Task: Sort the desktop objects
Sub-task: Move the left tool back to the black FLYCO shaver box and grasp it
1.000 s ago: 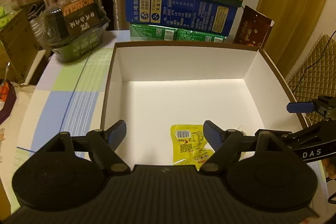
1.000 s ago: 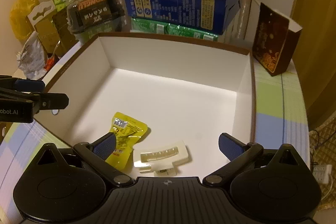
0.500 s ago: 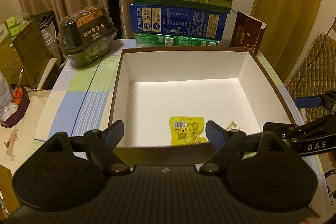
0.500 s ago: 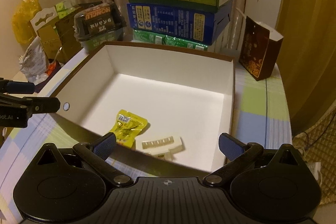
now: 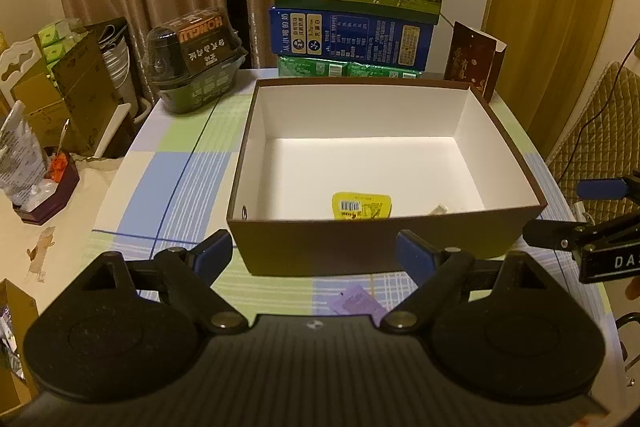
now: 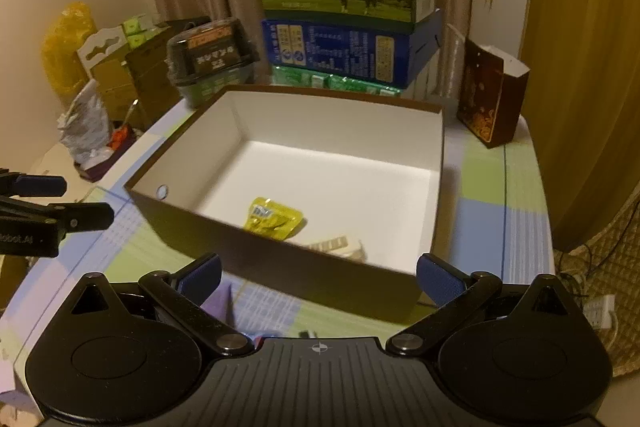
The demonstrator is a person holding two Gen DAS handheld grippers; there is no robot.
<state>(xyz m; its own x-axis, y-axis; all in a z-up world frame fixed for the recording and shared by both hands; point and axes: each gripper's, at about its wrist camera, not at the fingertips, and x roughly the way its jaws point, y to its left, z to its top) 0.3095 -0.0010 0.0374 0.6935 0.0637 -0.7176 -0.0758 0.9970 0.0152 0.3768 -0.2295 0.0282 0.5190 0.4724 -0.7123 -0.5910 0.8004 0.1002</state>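
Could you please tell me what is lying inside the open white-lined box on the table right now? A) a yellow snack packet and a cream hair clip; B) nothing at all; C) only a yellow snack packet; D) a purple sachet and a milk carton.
A: the right wrist view shows the yellow snack packet and the cream hair clip beside it on the floor of the box.

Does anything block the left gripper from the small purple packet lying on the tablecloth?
Nothing visible does. The purple packet lies on the checked tablecloth just ahead of the left gripper, whose empty jaws are opening.
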